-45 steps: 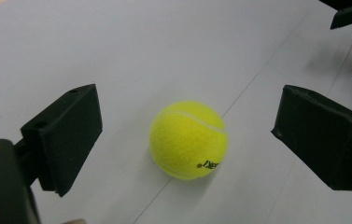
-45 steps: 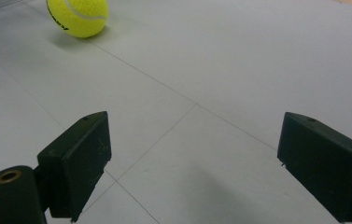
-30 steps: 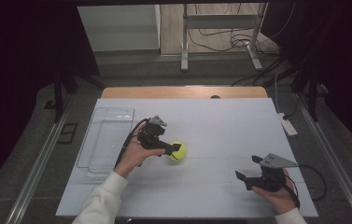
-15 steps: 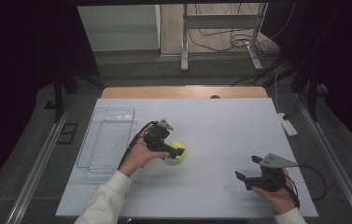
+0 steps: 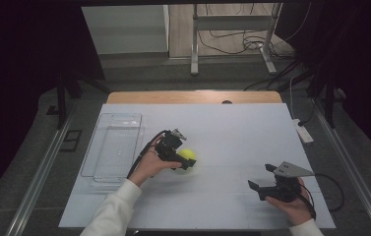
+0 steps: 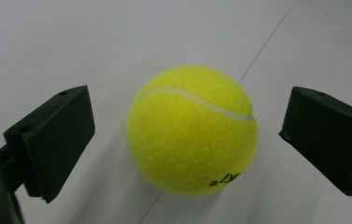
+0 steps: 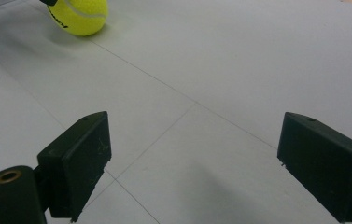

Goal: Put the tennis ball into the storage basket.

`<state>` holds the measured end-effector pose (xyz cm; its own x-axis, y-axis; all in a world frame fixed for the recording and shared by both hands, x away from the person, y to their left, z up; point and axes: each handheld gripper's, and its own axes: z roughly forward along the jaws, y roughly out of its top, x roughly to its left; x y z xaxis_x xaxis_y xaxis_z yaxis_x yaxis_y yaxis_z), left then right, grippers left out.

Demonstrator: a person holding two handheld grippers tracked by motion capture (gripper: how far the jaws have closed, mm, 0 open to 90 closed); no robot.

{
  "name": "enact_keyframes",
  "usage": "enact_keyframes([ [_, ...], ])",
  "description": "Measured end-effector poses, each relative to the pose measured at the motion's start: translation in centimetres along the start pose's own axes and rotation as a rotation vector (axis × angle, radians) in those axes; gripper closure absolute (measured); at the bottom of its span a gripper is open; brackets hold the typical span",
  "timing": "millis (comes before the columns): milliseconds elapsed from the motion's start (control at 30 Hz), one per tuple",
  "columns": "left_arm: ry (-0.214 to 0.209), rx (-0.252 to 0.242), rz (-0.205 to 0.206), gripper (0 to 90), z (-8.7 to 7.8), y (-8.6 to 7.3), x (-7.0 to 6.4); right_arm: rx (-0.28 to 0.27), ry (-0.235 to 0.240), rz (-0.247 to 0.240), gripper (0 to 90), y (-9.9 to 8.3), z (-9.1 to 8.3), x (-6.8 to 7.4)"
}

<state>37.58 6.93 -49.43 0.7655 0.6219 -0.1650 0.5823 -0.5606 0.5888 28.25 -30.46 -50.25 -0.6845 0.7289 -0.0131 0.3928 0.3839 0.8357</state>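
The tennis ball (image 6: 192, 128) lies on the white table (image 5: 232, 132), a little left of the table's middle, and the left gripper (image 6: 187, 140) sits around it with its jaws spread wide, one to each side and both clear of the felt; in the left gripper view there is bare table between each jaw face and the ball, so nothing is clamped yet; the ball looks to rest on the surface, not lifted, with its shadow close beneath it

The step in hand seems to be the grasp of the ball; to do it well, the jaws should be brought down level with the ball's widest part before closing, since a pinch above the middle would likely squeeze it downward and out; the ball stands nearer the jaw seen at left in that view, so a small shift toward the other side would centre it and keep the first contact from rolling it away; close slowly and evenly, because a round ball on a smooth table will roll at a light push

The right gripper (image 5: 269, 181) is held low near the table's right front, well apart from the ball, its jaws likewise apart and holding nothing; a clear plastic tray (image 5: 105, 172) lies at the table's left, near the ball
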Motion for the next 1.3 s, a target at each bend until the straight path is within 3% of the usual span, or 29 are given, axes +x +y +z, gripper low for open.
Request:
enact_keyframes([
  [367,0.007,0.053,0.010,5.6,1.3,-0.3,-0.2,0.001,0.000,0.001,10.2,0.0,0.1,0.0],
  [600,0.032,0.069,0.036,25.0,1.5,-0.4,-0.6,-0.002,-0.002,-0.001,10.2,0.0,0.0,-0.1],
  [800,0.040,0.075,0.040,26.0,1.4,-0.4,-0.7,-0.003,-0.002,0.001,10.2,0.0,0.0,-0.1],
  [867,0.057,0.071,0.039,26.2,1.3,-0.3,-0.7,-0.003,-0.002,-0.001,10.2,0.0,0.0,0.0],
  [1300,0.059,0.000,0.032,26.2,-0.7,0.0,-0.9,-0.002,-0.003,0.000,10.2,0.0,0.0,0.0],
])
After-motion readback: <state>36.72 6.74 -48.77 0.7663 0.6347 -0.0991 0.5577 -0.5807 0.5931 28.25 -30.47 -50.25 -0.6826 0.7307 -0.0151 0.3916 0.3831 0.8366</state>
